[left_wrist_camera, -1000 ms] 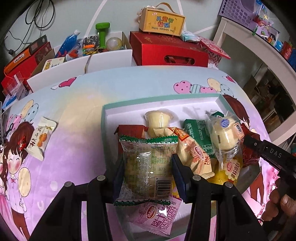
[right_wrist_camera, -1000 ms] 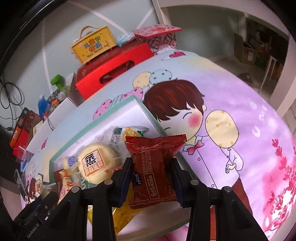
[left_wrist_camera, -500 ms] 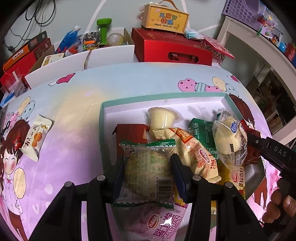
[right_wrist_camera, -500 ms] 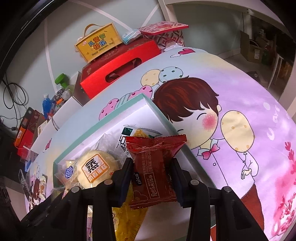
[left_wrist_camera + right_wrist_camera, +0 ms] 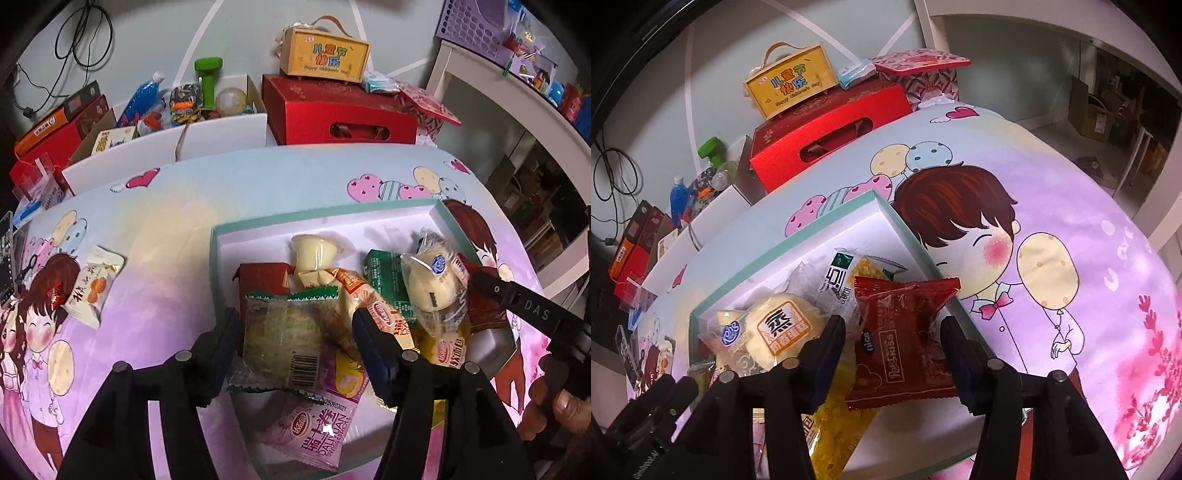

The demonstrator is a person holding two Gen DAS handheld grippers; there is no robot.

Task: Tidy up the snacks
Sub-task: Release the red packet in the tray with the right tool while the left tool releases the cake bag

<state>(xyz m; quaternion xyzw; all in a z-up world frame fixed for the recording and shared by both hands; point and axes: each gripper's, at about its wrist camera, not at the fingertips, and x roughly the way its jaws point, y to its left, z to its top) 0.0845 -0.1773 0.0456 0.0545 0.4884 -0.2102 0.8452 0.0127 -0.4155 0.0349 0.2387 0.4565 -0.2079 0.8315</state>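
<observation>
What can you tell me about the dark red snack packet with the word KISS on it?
The dark red snack packet is a shiny plastic wrapper with crimped, zigzag ends and white lettering, plus a small round "nice" mark. It looks sealed and puffy. It sits between the fingers of the right gripper, whose jaws now stand apart at its sides. It lies over the right edge of the white tray, partly on a yellow packet.

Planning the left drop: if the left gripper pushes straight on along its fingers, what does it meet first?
The left gripper has the green-edged packet between its fingers; just beyond lies the red packet in the tray, likely first, though depth is unclear.
</observation>
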